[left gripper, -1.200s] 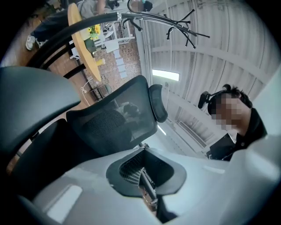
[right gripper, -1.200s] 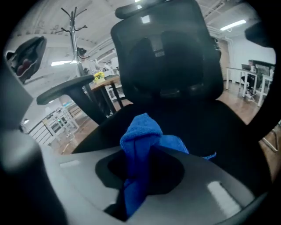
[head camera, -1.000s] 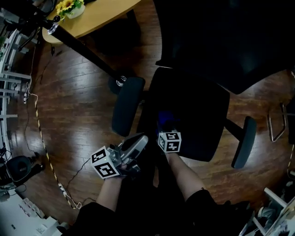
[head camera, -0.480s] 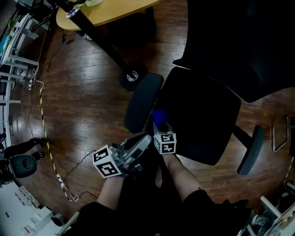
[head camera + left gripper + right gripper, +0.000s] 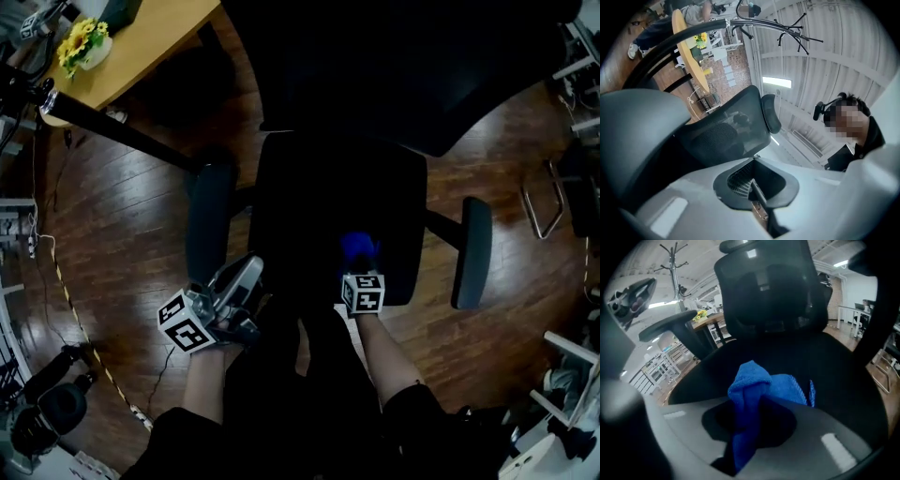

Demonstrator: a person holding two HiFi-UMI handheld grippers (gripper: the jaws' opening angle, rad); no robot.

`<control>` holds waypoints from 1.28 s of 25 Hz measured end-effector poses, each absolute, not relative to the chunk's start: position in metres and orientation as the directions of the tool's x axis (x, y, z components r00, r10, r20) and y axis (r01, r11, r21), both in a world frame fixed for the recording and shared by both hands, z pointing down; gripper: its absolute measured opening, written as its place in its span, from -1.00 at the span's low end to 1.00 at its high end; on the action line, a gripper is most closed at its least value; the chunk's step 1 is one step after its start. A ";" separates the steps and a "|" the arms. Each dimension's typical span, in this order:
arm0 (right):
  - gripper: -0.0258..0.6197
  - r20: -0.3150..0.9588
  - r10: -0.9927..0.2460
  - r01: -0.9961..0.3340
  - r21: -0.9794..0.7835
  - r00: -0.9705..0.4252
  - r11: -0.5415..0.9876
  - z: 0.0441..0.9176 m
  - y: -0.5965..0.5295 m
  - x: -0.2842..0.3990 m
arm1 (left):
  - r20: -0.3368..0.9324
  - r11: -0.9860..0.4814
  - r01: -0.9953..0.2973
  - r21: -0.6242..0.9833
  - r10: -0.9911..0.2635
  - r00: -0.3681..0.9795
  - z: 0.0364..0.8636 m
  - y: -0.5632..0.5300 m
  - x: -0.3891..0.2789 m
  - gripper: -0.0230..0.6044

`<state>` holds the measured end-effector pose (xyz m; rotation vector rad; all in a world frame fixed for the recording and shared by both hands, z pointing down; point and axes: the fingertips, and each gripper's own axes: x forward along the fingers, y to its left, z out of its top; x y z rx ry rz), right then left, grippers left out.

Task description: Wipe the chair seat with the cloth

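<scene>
Two hand-held grippers show low in the head view, each with a marker cube and a bare forearm behind it. The right gripper [image 5: 360, 267] is clamped on a bright blue terry cloth [image 5: 357, 247]; in its own view the jaws are closed tight on a bunched fold of that cloth [image 5: 761, 387], whose free end spreads forward past the jaws. The cloth rests on the black padded seat of an office chair [image 5: 319, 202], close to the seat's front edge and right of its middle. The left gripper [image 5: 246, 273] is off the seat, just beside its front left corner and below the grey armrest [image 5: 208, 220] at that side, tilted up toward the chair. In the left gripper view its jaws are pressed together with nothing between them, and beyond the gripper [image 5: 753, 188] stand the chair's black mesh backrest [image 5: 724, 133] and a person [image 5: 855, 140] in dark clothing. Around the chair lies a dark wooden plank floor [image 5: 103, 225], and a light wooden table [image 5: 141, 37] with a pot of yellow flowers [image 5: 79, 41] stands at the head view's upper left.
</scene>
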<state>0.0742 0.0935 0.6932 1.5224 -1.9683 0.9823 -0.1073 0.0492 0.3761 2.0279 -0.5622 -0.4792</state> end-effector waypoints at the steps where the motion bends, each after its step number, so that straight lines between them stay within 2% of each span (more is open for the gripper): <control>1: -0.72 0.731 -0.636 -0.965 -0.246 -0.248 0.094 0.691 0.100 0.097 | -0.104 -0.450 -0.192 0.872 -0.553 0.826 0.376 0.047 -0.102 -0.95; 8: -0.72 0.744 -0.667 -0.978 -0.163 -0.038 -0.127 0.672 0.150 0.221 | -0.074 -0.431 -0.164 0.887 -0.483 0.872 0.383 0.056 -0.058 -0.95; 16: -0.72 0.722 -0.692 -0.963 -0.199 -0.018 -0.182 0.666 0.152 0.231 | -0.068 -0.438 -0.166 0.883 -0.470 0.880 0.383 0.057 -0.046 -0.95; 18: -0.72 0.706 -0.705 -0.965 -0.227 -0.067 -0.135 0.659 0.146 0.205 | -0.067 -0.433 -0.173 0.884 -0.484 0.872 0.382 0.060 -0.053 -0.95; 22: -0.72 0.669 -0.690 -0.936 -0.350 -0.277 0.036 0.652 0.128 0.102 | -0.067 -0.423 -0.195 0.885 -0.530 0.845 0.380 0.063 -0.074 -0.95; 27: -0.72 0.616 -0.589 -0.844 -0.474 -0.522 0.251 0.647 0.113 -0.039 | -0.075 -0.421 -0.243 0.874 -0.610 0.789 0.368 0.060 -0.111 -0.95; 32: -0.72 0.585 -0.468 -0.749 -0.540 -0.662 0.384 0.655 0.121 -0.138 | -0.055 -0.389 -0.296 0.872 -0.681 0.730 0.369 0.068 -0.151 -0.95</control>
